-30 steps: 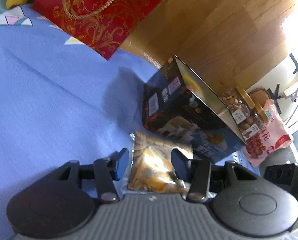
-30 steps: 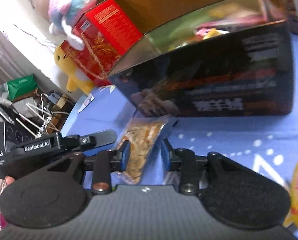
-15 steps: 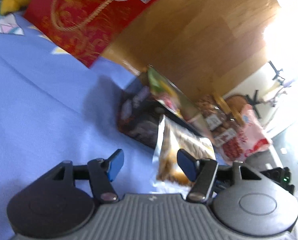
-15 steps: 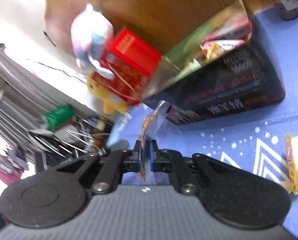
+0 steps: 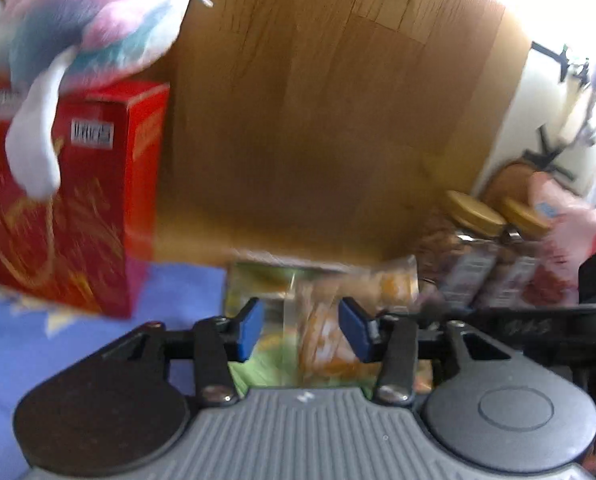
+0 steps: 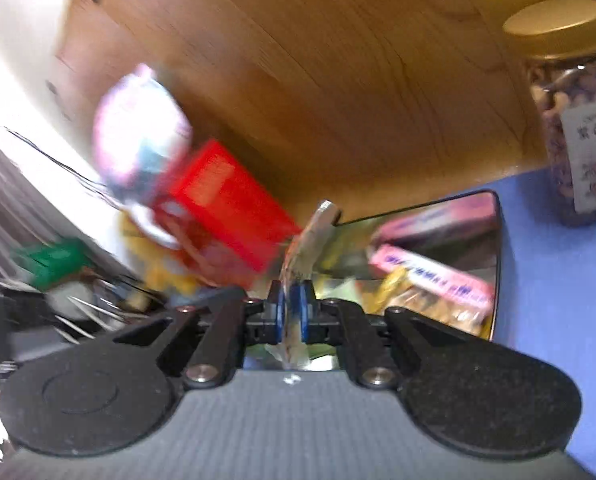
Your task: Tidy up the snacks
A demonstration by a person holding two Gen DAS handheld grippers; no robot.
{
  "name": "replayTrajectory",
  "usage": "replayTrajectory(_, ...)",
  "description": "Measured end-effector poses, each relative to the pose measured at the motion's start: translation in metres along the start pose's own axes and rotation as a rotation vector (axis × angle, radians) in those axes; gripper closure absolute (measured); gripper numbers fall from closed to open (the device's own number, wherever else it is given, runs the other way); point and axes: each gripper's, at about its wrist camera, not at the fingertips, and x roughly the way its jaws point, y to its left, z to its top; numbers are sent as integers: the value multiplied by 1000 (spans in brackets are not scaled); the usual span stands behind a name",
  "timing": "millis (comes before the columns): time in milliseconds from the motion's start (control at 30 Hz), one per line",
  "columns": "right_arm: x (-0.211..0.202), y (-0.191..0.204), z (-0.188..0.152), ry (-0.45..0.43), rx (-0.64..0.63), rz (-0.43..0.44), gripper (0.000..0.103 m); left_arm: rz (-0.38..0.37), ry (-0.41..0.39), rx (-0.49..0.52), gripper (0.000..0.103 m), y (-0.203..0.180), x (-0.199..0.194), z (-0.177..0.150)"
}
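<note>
Right gripper (image 6: 292,312) is clamped on the snack pouch (image 6: 303,248) edge above the open box (image 6: 495,264); slippage is risked. Left gripper (image 5: 302,330) is closing, pads apparently clear of it.

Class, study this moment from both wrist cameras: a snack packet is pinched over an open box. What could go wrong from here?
1. The right gripper pinches the snack packet only by a thin edge, so it may slip out.
2. The open box already holds other packs; the packet might catch on its rim or land on top.
3. The left gripper is closing with the packet between its pads, so it may crush the contents.
</note>
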Motion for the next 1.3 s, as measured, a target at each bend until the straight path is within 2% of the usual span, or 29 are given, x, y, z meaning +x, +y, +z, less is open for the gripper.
replayTrajectory(33, 11, -2, 1, 21, -13, -27, 89, 15, -11, -5, 57, 1, 0, 0)
replayTrajectory(100, 33, -1, -2, 74, -61, -78, 82, -2, -22, -40, 57, 5, -7, -2)
replayTrajectory(133, 38, -1, -4, 85, -83, -98, 69, -15, -31, -52, 57, 8, -14, -4)
replayTrajectory(167, 39, 2, -6, 72, -111, -137, 61, -14, -41, -55, 57, 9, -21, -6)
replayTrajectory(300, 8, 9, -13, -29, -183, -193, 61, -26, -64, -70, 55, 17, -56, -27)
replayTrajectory(433, -51, 8, -31, -124, -165, -151, 61, -74, -24, -84, 55, 16, -81, -57)
replayTrajectory(500, -77, 5, -55, -102, -144, -87, 61, -93, 33, -96, 55, 19, -85, -81)
replayTrajectory(600, -91, 5, -99, -18, -116, -31, 61, -104, 103, -121, 55, 26, -88, -110)
replayTrajectory(700, -92, 6, -144, 61, -87, -18, 62, -122, 138, -165, 55, 35, -97, -132)
replayTrajectory(767, -92, 4, -166, 96, -73, -20, 62, -170, 141, -197, 55, 38, -105, -142)
replayTrajectory(833, -87, 5, -181, 122, -64, -29, 62, -184, 149, -203, 55, 36, -107, -150)
replayTrajectory(900, -84, 10, -193, 107, -86, -37, 64, -160, 171, -189, 56, 32, -104, -157)
replayTrajectory(967, -82, 22, -199, 123, -122, -40, 96, -118, 193, -168, 56, 27, -101, -165)
replayTrajectory(1067, -77, 28, -200, 109, -136, -68, 98, -111, 186, -170, 56, 28, -107, -167)
replayTrajectory(1133, -85, 26, -198, 42, -155, -143, 98, -127, 174, -185, 56, 31, -113, -164)
replayTrajectory(1200, -98, 24, -194, -51, -202, -267, 99, -141, 171, -190, 56, 29, -115, -163)
replayTrajectory(1300, -116, 7, -189, -97, -150, -298, 99, -202, 173, -171, 56, 15, -114, -155)
